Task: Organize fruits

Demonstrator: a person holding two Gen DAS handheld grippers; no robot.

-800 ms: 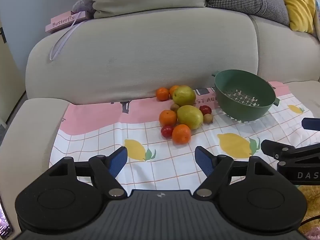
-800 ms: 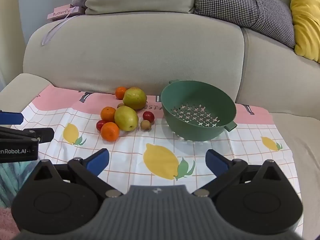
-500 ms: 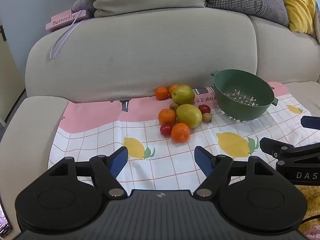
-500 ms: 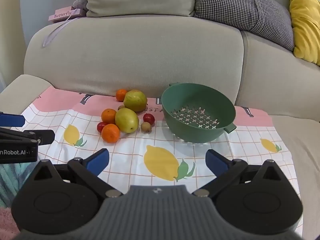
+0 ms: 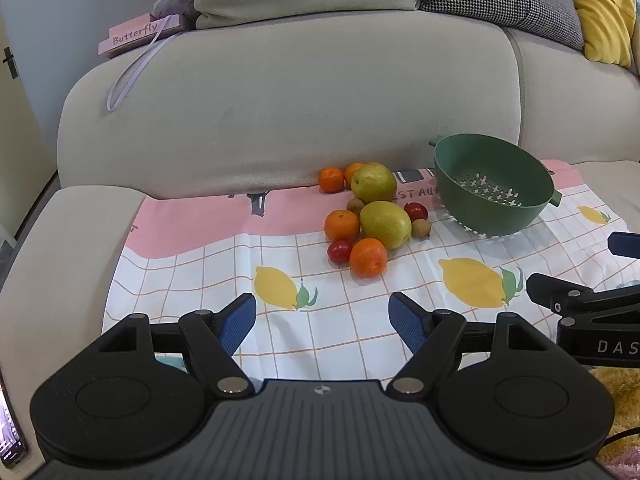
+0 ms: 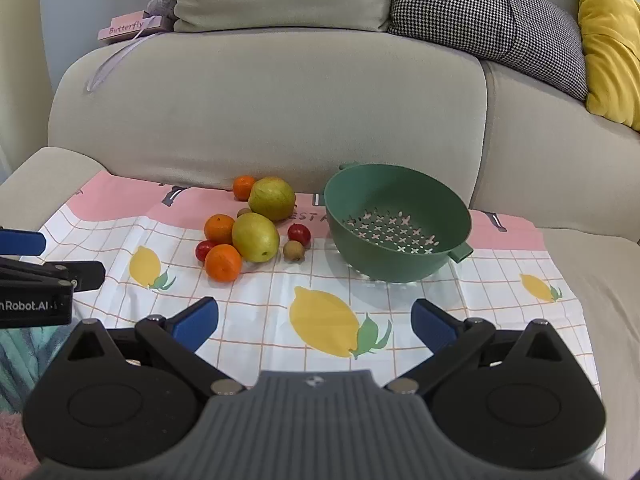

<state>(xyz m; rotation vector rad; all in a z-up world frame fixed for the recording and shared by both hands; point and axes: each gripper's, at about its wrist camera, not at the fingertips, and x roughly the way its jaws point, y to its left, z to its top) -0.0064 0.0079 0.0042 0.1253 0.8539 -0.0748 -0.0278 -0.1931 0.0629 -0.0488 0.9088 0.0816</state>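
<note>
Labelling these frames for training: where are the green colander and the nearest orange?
green colander (image 6: 404, 264), right wrist view, on its front outer wall.
nearest orange (image 6: 223, 263), right wrist view, on the middle of its peel.

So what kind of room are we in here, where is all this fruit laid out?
Most likely a living room at home. The fruit lies on a lemon-print cloth spread over the seat of a beige sofa, with a houndstooth cushion and a yellow cushion along its back.
</note>
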